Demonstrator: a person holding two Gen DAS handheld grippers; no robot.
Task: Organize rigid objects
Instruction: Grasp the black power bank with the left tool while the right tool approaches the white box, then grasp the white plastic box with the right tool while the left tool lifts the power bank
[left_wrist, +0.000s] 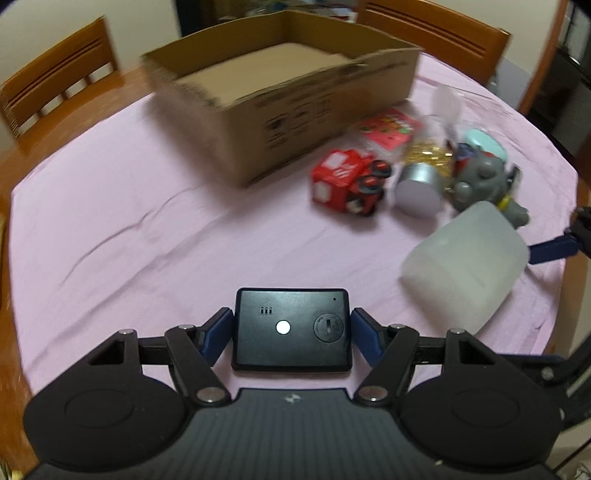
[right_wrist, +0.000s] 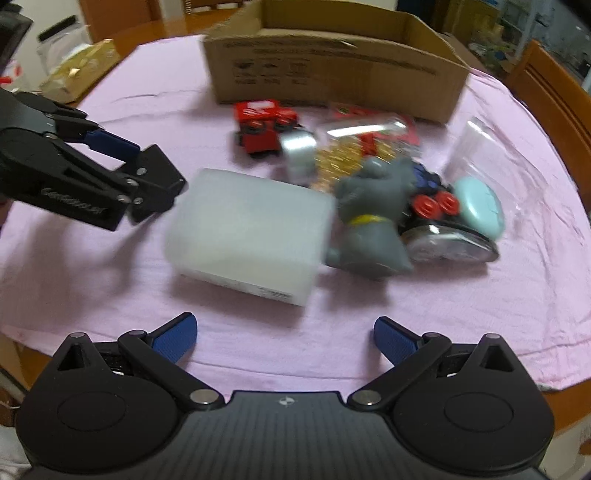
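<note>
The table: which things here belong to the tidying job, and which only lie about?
Job:
black device between left gripper pads
cardboard box
red toy truck
grey figure
white container

Lying about:
wooden chair
gold packet

Matt cardboard box (left_wrist: 314, 122), frosted plastic container (right_wrist: 247, 229)

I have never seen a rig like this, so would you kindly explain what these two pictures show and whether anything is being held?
A person carries a hand-held gripper in each hand, each with a forward-looking camera above its two blue-padded fingers. In the left wrist view, the left hand-held gripper has a flat black device between its pads. In the right wrist view, the right hand-held gripper is open and empty. On the pink tablecloth stand an open cardboard box, a translucent white container, a red toy truck, a grey figurine and other small items.
</note>
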